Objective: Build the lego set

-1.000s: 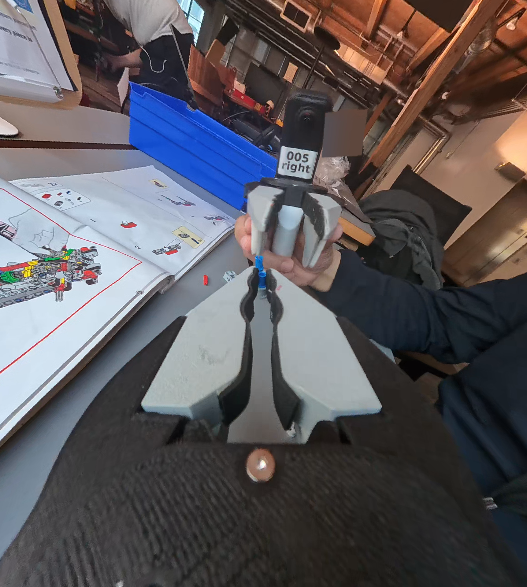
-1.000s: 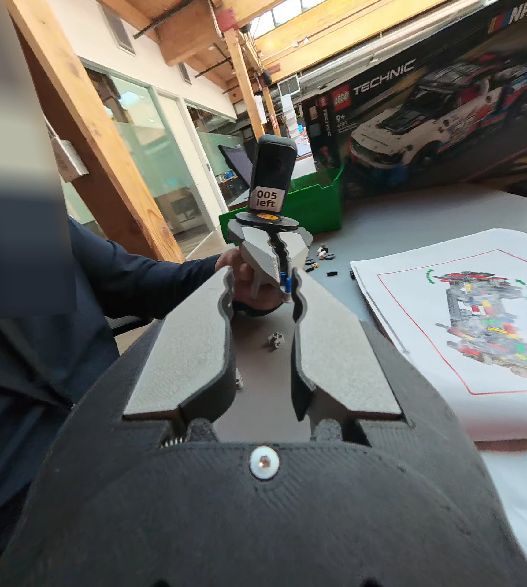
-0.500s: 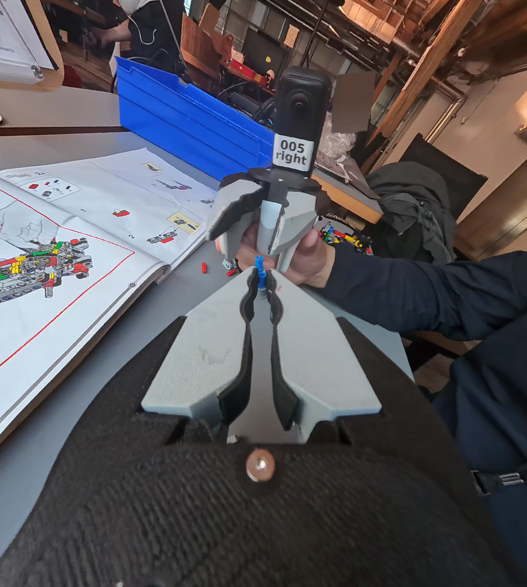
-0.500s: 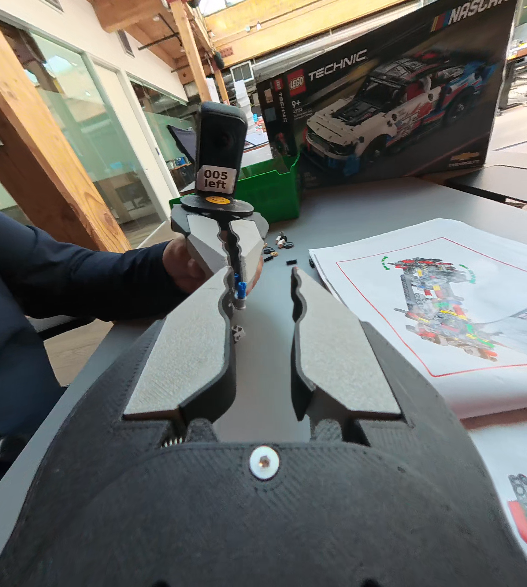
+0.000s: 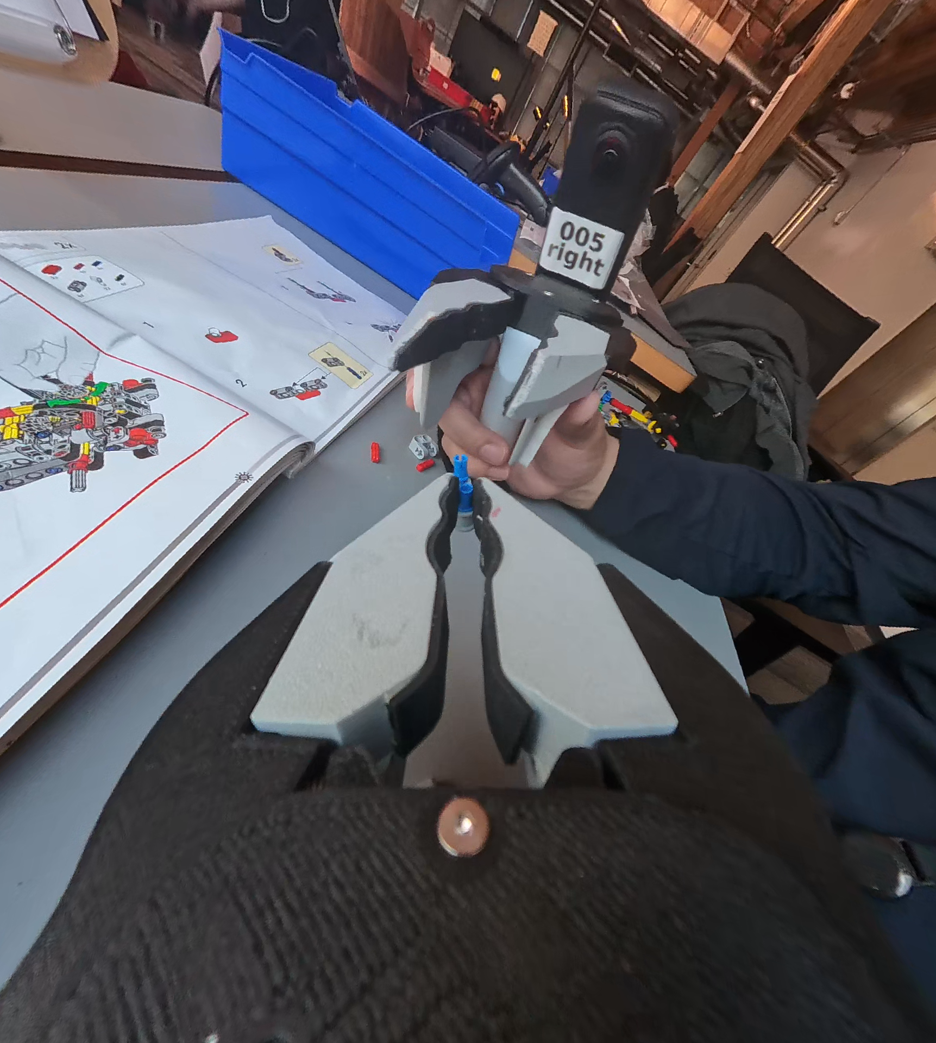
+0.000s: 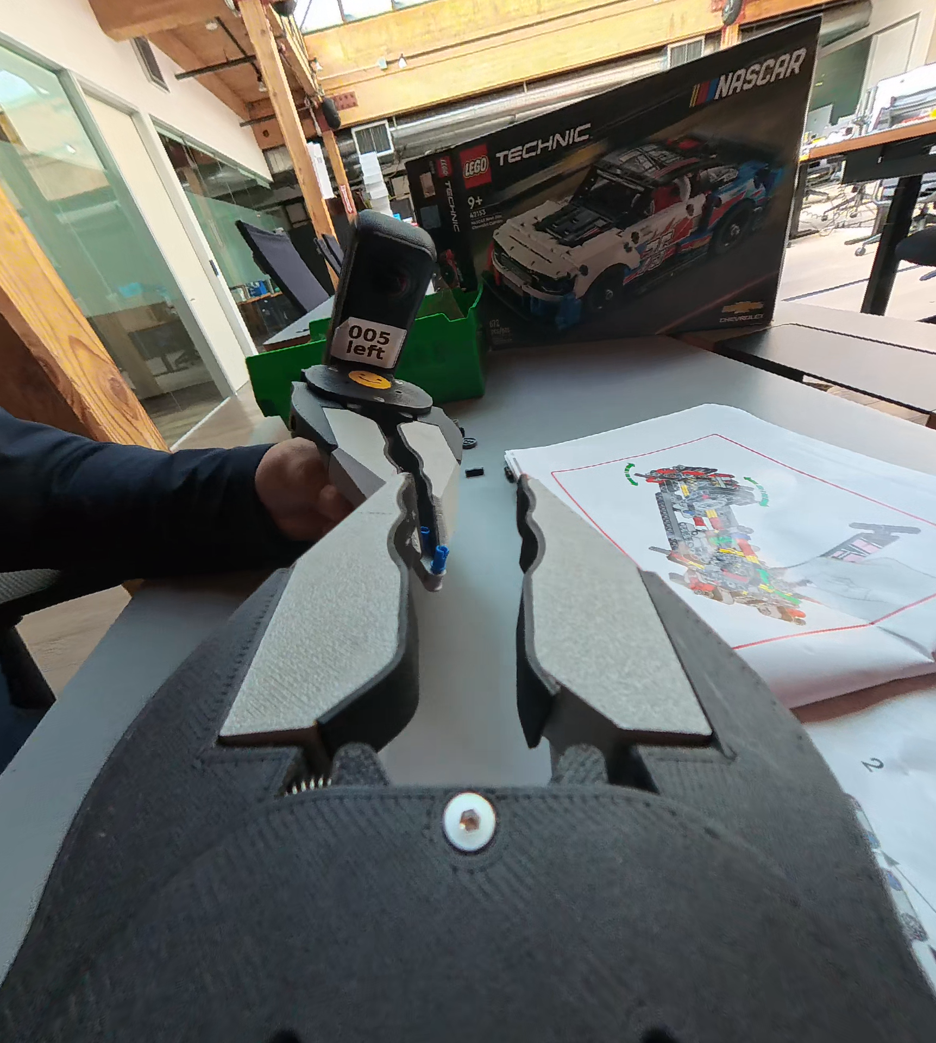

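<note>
Blue pin: a small blue plastic connector pin (image 5: 461, 490) is pinched upright at the very tips of the left hand-held gripper (image 5: 462, 496), its split top poking out above the fingertips and a small grey piece just under it.
Left hand-held gripper: clenched on the blue pin, both dark pads (image 5: 443, 511) pressing on its sides; held above the grey tabletop (image 5: 307, 542).
From the right wrist view: the left hand-held gripper (image 6: 433, 556) points down, with blue pin ends (image 6: 438, 559) showing at its tips.
Right hand-held gripper: released, its fingers (image 6: 533, 530) standing apart with nothing between them (image 6: 462, 508); in the left wrist view it is lifted, just beyond the pin, held by a hand (image 5: 516, 451) in a dark sleeve.
Loose parts: two red pins (image 5: 375, 451) and a small grey connector (image 5: 423, 446) lie on the tabletop just left of the hand.
Instruction booklet: open on the left side of the tabletop (image 5: 115, 350), showing a colourful model.
Far things: a blue bin (image 5: 352, 169) beyond the booklet; in the right wrist view a green bin (image 6: 443, 350) and a large box with a race car picture (image 6: 623, 214).
Handling advice, as a judgement: the pin is tiny and round, so it could swivel between the pads; a steady squeeze and slow, straight movement seem wise.
</note>
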`<state>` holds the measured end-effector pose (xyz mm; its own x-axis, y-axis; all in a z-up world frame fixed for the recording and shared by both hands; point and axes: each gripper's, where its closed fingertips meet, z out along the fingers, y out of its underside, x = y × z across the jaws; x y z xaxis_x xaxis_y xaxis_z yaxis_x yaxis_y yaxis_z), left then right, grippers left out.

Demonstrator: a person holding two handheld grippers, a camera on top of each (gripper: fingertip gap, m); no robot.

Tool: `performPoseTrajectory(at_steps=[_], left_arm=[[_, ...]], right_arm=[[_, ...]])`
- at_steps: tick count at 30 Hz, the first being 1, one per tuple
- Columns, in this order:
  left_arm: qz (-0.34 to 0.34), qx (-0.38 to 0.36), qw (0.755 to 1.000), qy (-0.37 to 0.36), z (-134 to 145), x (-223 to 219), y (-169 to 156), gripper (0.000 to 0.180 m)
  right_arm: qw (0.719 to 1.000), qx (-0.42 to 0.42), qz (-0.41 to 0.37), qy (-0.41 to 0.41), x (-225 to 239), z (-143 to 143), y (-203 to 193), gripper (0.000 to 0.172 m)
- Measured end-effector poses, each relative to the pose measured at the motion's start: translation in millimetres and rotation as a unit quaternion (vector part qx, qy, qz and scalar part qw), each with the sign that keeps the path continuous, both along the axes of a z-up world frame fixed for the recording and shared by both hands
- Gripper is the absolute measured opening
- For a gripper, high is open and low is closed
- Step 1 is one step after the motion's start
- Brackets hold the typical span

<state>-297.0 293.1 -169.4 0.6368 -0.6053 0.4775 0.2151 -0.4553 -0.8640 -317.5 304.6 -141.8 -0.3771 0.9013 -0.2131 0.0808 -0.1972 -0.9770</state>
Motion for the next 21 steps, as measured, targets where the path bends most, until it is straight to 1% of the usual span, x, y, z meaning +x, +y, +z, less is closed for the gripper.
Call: performPoseTrajectory(at_steps=[4,8,10,13,17,19,20,21], left_arm=[[0.011,0.029,0.999,0.017,7,-2,0,0.002],[0.027,0.077,0.996,0.046,20,-2,-1,0.002],[0.041,0.085,0.994,0.054,22,-3,0,0.002],[0.059,0.109,0.991,0.047,33,-4,-2,0.002],[0.086,0.142,0.984,0.068,43,-11,-4,0.001],[0.100,0.146,0.979,0.102,35,-18,-1,0.002],[0.106,0.129,0.979,0.120,25,-24,0,0.002],[0.113,0.117,0.979,0.123,22,-30,1,0.001]], right_arm=[[1.000,0.024,-0.017,0.005,-2,0,3,0.031],[0.998,0.050,-0.024,-0.006,-6,-4,6,0.031],[0.998,0.046,-0.033,-0.002,-6,-3,9,0.031],[0.998,0.026,-0.055,0.011,-4,3,20,0.032],[0.993,0.018,-0.116,0.031,3,11,44,0.031],[0.989,-0.001,-0.145,0.042,10,15,56,0.030],[0.987,-0.012,-0.155,0.046,13,17,60,0.030],[0.985,-0.023,-0.164,0.048,15,17,64,0.030]])
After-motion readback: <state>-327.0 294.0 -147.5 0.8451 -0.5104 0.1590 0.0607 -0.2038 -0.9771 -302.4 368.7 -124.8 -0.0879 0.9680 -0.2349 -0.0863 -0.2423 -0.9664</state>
